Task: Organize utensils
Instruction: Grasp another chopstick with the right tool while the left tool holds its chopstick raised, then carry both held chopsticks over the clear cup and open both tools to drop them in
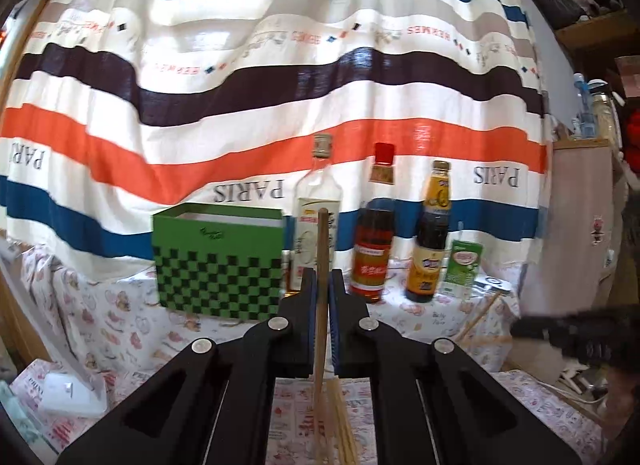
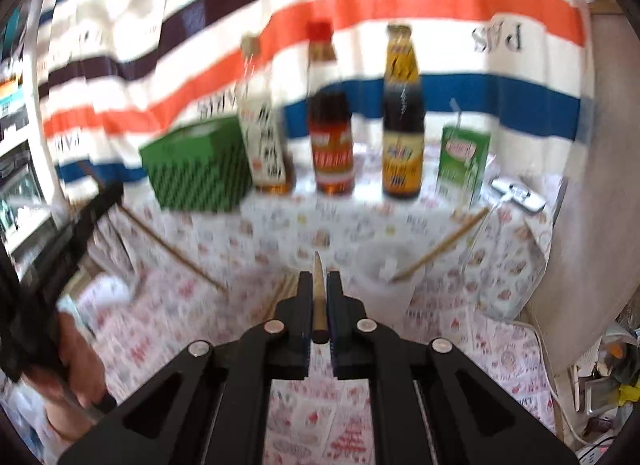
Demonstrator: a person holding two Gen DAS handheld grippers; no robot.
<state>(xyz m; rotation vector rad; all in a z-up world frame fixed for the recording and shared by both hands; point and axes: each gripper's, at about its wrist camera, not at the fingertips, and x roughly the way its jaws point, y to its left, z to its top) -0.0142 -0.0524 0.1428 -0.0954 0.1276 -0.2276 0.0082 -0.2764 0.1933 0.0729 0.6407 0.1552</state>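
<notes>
Covering table, patterned cloth [image 2: 280, 233]; striped curtain [image 1: 240, 85] behind.

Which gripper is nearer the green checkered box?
Left. The left gripper, shut on a chopstick, sits close in front of the green checkered box. The right gripper, shut on another chopstick, is farther back.

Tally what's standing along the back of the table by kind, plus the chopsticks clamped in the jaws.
Bottles: 3 – clear, red-capped, yellow-necked
Green boxes: 1
Green cartons: 1
Clamped chopsticks: 2 – one in the left gripper, one in the right gripper
Total: 7
</notes>
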